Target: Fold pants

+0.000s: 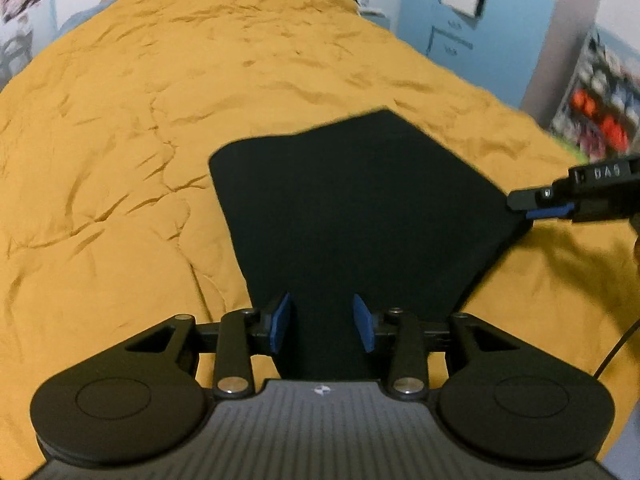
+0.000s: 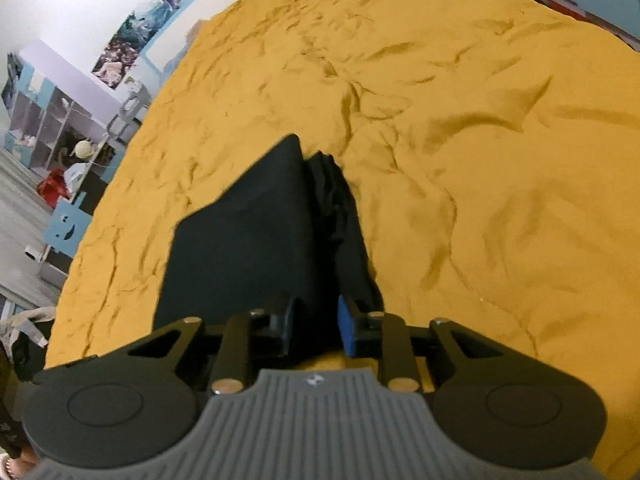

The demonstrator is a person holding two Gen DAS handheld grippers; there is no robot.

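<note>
Left wrist: left gripper (image 1: 324,322) parted over pants (image 1: 352,208); right gripper (image 1: 530,206) pinches their edge.

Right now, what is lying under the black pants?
The black pants lie on a wrinkled yellow bedspread, which shows on every side of them. What the bedspread looks like directly beneath the pants cannot be seen, because the dark cloth covers it.
</note>
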